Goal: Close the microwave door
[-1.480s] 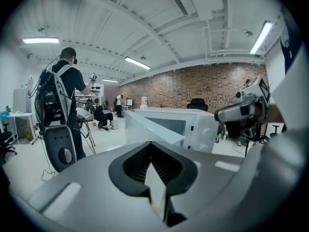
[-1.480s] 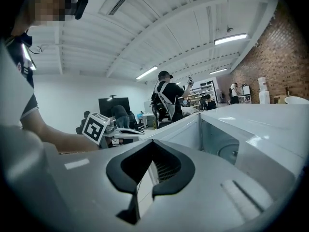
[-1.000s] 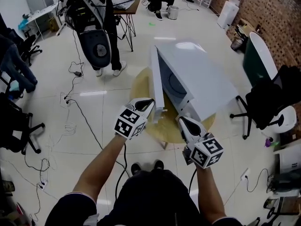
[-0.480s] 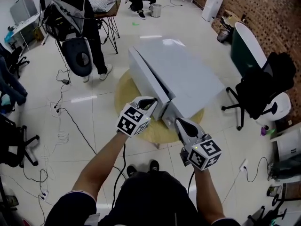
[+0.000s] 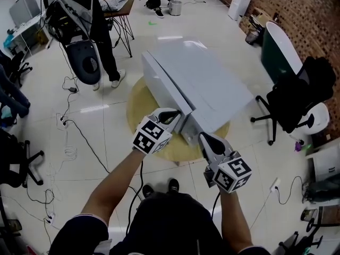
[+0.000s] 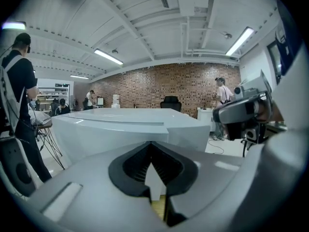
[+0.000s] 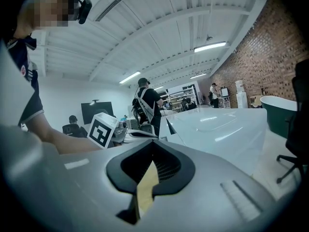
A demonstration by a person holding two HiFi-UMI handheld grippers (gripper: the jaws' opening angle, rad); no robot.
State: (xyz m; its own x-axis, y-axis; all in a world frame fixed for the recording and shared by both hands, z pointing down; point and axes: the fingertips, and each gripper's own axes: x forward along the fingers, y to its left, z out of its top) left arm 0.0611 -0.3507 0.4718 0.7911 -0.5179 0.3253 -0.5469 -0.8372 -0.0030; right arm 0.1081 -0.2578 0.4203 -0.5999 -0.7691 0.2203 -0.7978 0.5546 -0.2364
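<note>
A large white box-shaped microwave sits on a low round wooden table in the middle of the tiled floor. Its long white door faces left and lies flat against the body, with only a thin seam showing. The left gripper has its jaws pressed together and empty, its tip just beside the near end of the door. The right gripper is also closed on nothing and hangs near the microwave's near corner. A black office chair stands to the right.
</note>
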